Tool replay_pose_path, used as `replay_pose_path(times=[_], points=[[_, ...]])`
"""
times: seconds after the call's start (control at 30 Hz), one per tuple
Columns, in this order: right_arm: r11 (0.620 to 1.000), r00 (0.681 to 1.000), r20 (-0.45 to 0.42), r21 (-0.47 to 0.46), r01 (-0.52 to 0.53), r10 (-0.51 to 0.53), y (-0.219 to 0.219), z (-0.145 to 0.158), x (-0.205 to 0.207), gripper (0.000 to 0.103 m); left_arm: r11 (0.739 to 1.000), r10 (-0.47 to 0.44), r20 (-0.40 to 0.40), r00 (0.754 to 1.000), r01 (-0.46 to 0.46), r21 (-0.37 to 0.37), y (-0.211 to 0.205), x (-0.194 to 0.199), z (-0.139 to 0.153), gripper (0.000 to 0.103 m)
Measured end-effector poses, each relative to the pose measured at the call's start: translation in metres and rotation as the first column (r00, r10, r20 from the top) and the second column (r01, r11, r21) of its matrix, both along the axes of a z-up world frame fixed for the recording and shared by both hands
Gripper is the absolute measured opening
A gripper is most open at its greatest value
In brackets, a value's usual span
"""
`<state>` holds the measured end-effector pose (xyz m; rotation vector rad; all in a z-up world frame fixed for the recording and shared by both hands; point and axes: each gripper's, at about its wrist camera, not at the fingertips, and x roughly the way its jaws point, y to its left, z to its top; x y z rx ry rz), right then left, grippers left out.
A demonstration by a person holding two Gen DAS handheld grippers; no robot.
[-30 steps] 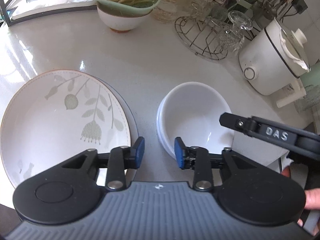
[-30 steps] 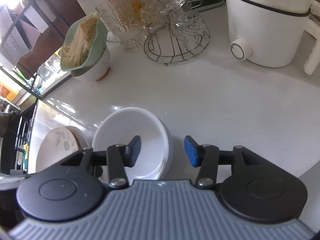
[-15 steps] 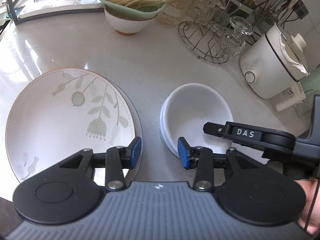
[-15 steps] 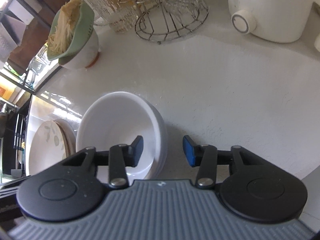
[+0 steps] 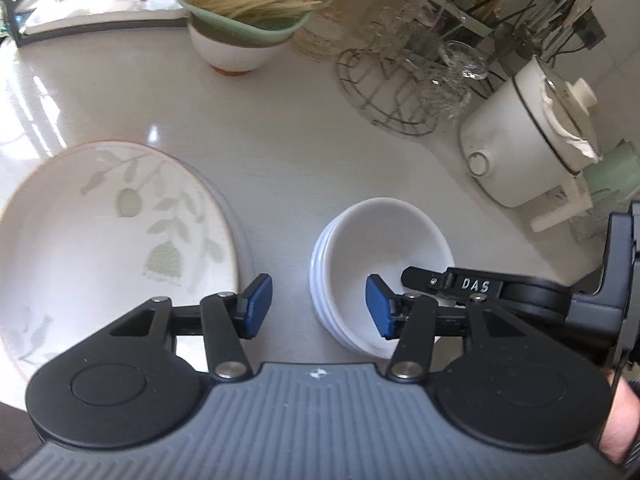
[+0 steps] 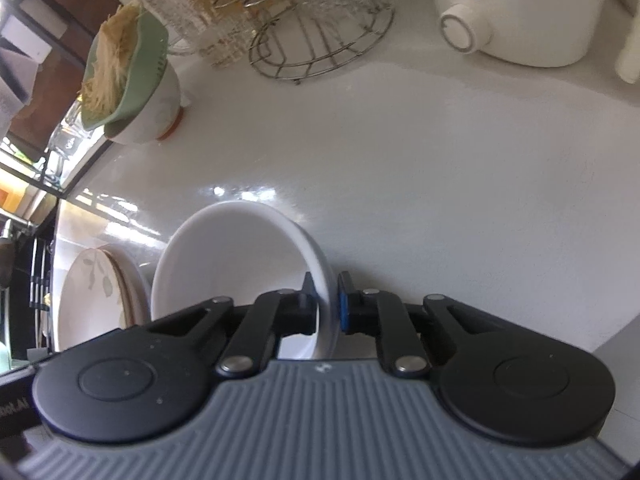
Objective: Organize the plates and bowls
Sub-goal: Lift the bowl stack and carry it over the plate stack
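right claw (image 6: 325, 304) pinching the rim of the top white ceramic bowl (image 6: 240, 264), left claw (image 5: 318, 306) spread wide, hovering low over the white tabletop (image 5: 280, 152)

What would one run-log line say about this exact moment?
right tool: shut on white bowl stack rim | left tool: open, empty, between leaf-pattern plate and bowls | stack on countertop

My left gripper (image 5: 318, 306) hangs level, jaws spread wide, blue pads (image 5: 256, 306) facing each other with nothing between them. My right gripper (image 6: 326, 304) has its jaws drawn nearly together, clamped on a rim, one pad inside, one outside. From the left wrist view, its finger reaches in from 3 o'clock, my hand (image 5: 618, 426) behind it.
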<state>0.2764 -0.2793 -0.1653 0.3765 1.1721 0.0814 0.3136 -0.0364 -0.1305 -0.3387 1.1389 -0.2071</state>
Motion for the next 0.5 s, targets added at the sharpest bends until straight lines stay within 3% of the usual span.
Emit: replay_pose_path(times=[0.4, 0.5], points=[[0.997, 0.997, -0.015, -0.018, 0.081, -0.082, -0.035, 0.000, -0.020, 0.012, 0.987, -0.148, -0.055, 0.987, 0.144, -0.064, -0.048, 0.018, -0.022, 0.057], [0.996, 0.996, -0.012, -0.022, 0.085, -0.085, -0.037, 0.000, -0.023, 0.012, 0.989, -0.132, -0.094, 0.987, 0.124, -0.081, -0.051, 0.020, -0.034, 0.056]])
